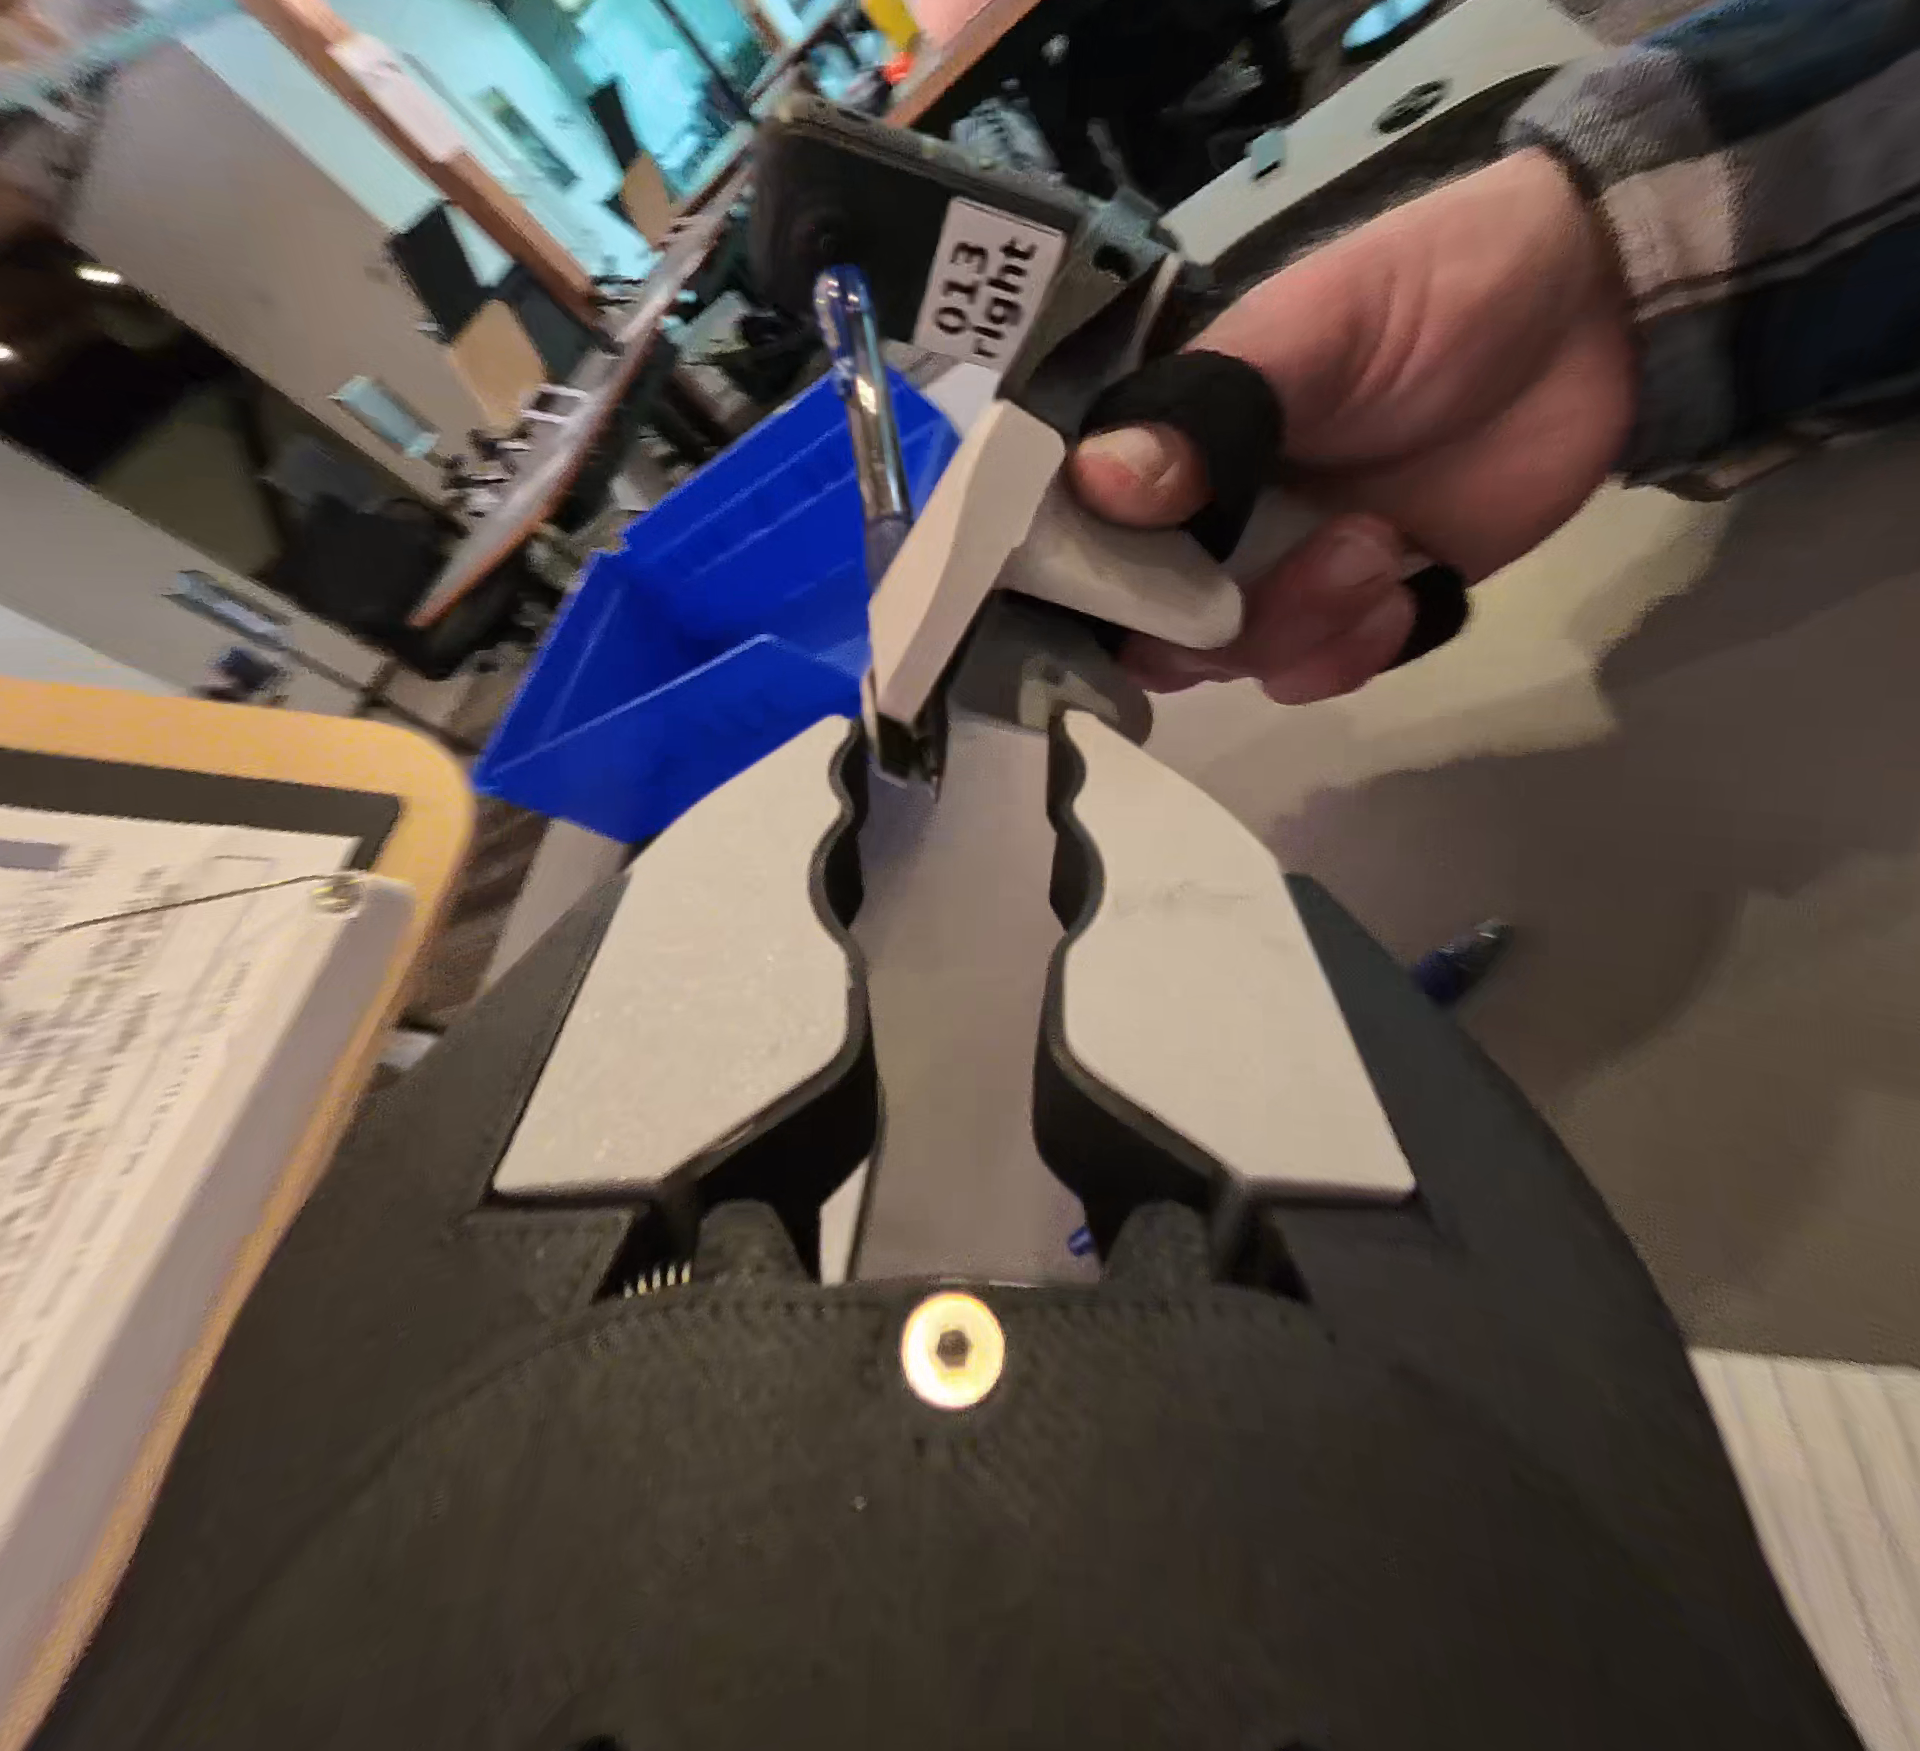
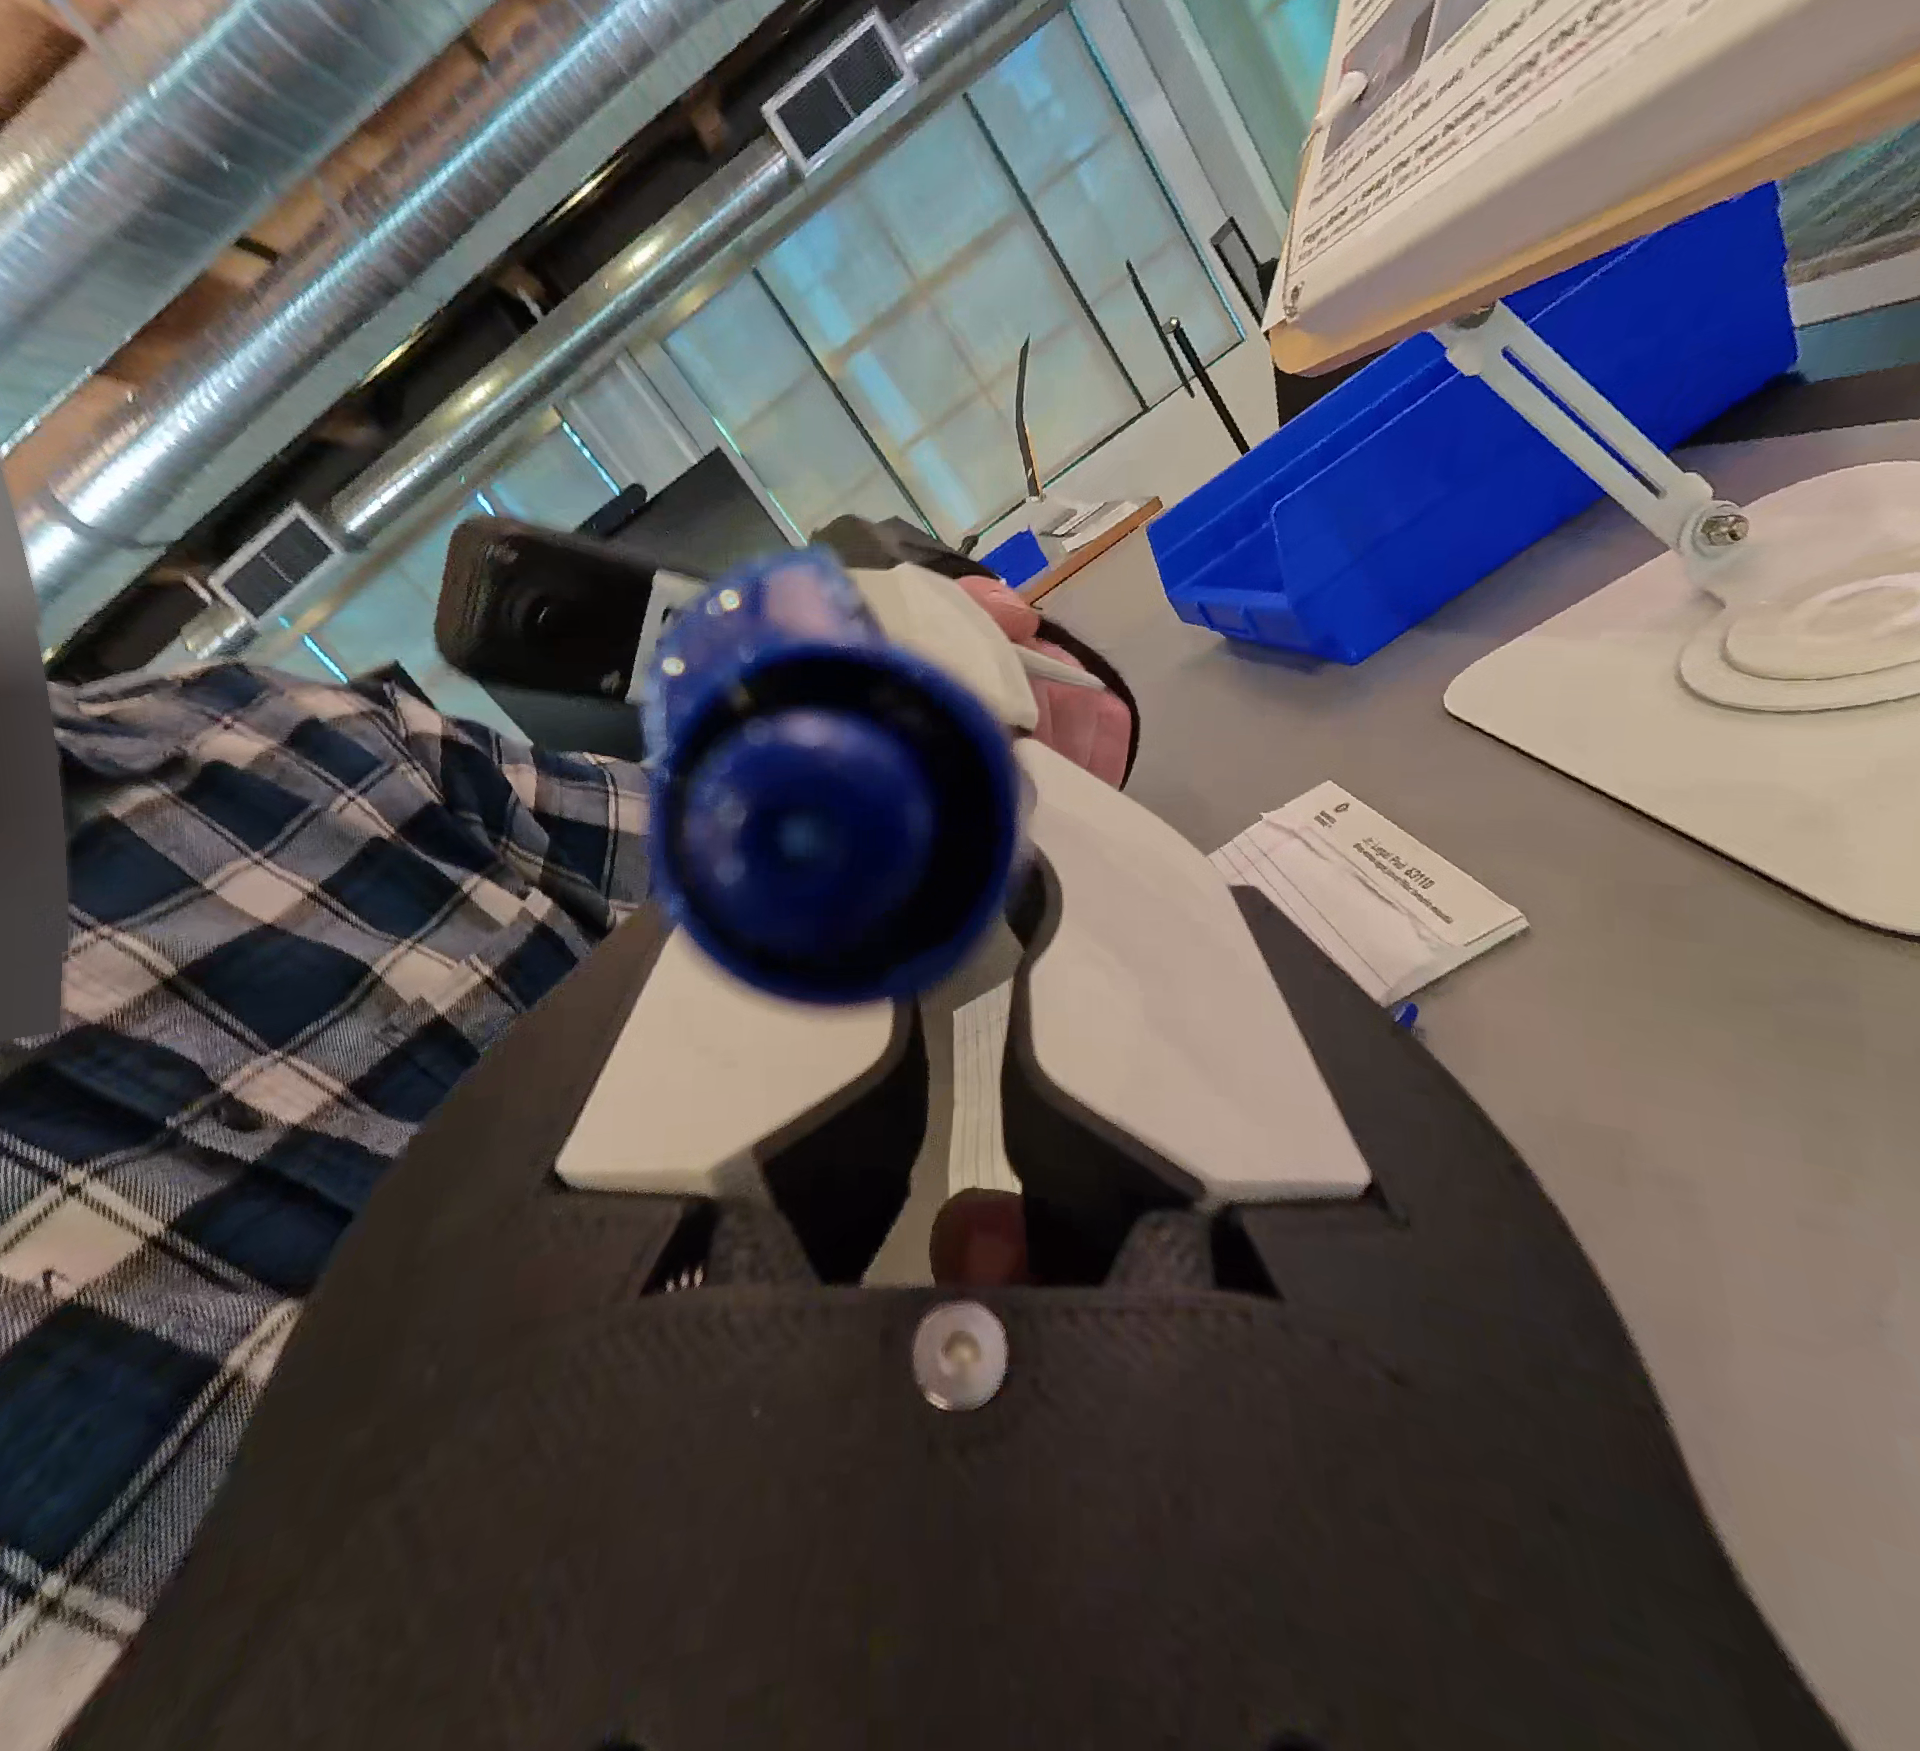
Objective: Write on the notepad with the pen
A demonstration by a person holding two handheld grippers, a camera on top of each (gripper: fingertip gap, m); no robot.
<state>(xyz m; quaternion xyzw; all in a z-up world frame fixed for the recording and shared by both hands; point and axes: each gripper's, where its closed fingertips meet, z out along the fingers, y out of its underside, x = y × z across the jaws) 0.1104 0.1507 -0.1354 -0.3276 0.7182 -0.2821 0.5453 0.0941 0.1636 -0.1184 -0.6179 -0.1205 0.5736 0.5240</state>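
Observation:
In the left wrist view, my left gripper [image 1: 956,766] is open above the grey table and grips nothing. My right gripper [image 1: 904,751] comes in from the upper right with its fingertips pointing down between my left fingers, close to the left one. It is shut on a blue pen [image 1: 868,413], whose shaft sticks up above its fingers. In the right wrist view, the pen's [image 2: 831,818] blunt end points at the camera and hides the tips of my right gripper [image 2: 904,880]. The white lined notepad [image 2: 1371,880] lies flat on the table, and its corner shows in the left wrist view [image 1: 1818,1514].
A blue bin [image 1: 707,621] [image 2: 1455,496] stands behind the grippers. A tilted document stand with a printed sheet [image 1: 156,1026] [image 2: 1558,91] rests on a white base [image 2: 1766,662]. A small blue piece [image 1: 1465,958] lies on the table. A plaid sleeve [image 2: 260,974] is to the left. Left and right tips are no more than a few centimetres apart.

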